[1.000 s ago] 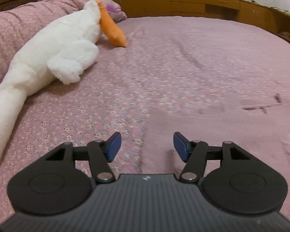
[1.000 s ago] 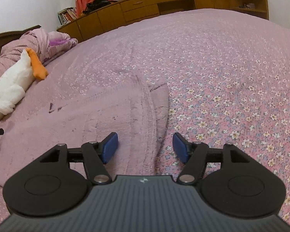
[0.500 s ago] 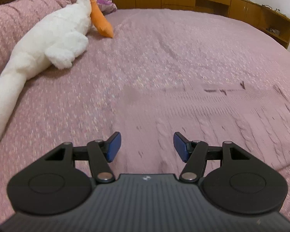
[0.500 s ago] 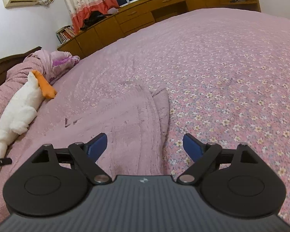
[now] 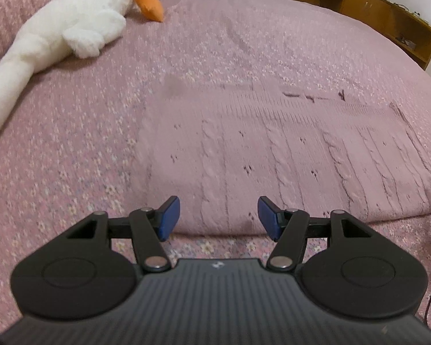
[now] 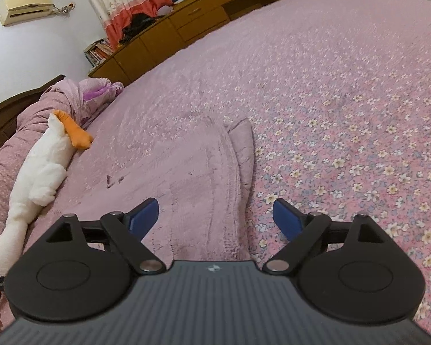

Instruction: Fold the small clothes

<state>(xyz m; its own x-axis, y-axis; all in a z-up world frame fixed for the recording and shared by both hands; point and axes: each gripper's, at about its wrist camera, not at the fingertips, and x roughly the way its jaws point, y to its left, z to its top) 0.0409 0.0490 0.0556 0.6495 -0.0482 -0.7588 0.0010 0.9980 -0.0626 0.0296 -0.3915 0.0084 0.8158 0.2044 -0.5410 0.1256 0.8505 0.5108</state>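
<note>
A mauve cable-knit sweater (image 5: pixel 273 155) lies flat on the floral bedspread (image 5: pixel 71 149); it also shows in the right wrist view (image 6: pixel 186 178), with a sleeve edge (image 6: pixel 242 143) folded along its right side. My left gripper (image 5: pixel 218 218) is open and empty, hovering at the sweater's near hem. My right gripper (image 6: pixel 215 218) is open and empty, above the sweater's right edge.
A white plush goose (image 5: pixel 60 26) with an orange beak lies along the left of the bed, also in the right wrist view (image 6: pixel 40 178). Wooden cabinets (image 6: pixel 192 20) line the far side. A rumpled duvet (image 6: pixel 71 95) sits at the headboard.
The left gripper has moved right and back, so the sweater's near hem lies between its fingers. The right gripper's fingers have opened wider and it has tilted upward.
</note>
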